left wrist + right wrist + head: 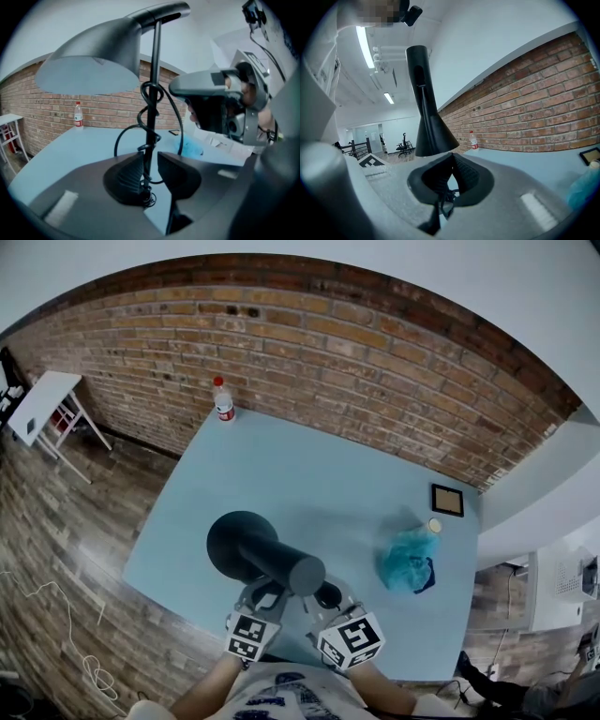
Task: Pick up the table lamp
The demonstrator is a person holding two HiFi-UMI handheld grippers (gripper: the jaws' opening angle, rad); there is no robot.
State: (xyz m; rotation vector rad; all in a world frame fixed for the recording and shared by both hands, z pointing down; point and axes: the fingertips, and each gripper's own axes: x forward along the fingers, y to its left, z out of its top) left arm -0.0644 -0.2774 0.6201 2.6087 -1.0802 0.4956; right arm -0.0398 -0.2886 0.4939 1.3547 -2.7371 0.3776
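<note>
The table lamp (265, 554) stands at the worktop's (319, 465) near edge. The left hand-held gripper (149, 165) is clenched on its cord-wrapped stem, and the right hand-held gripper (451, 161) is pinched on it lower down. The bottle's (223, 399) red label is unreadable. Bare surface runs to the brick wall (328, 352). A teal bag (407, 559) and a frame (447, 500) lie to the right.
</note>
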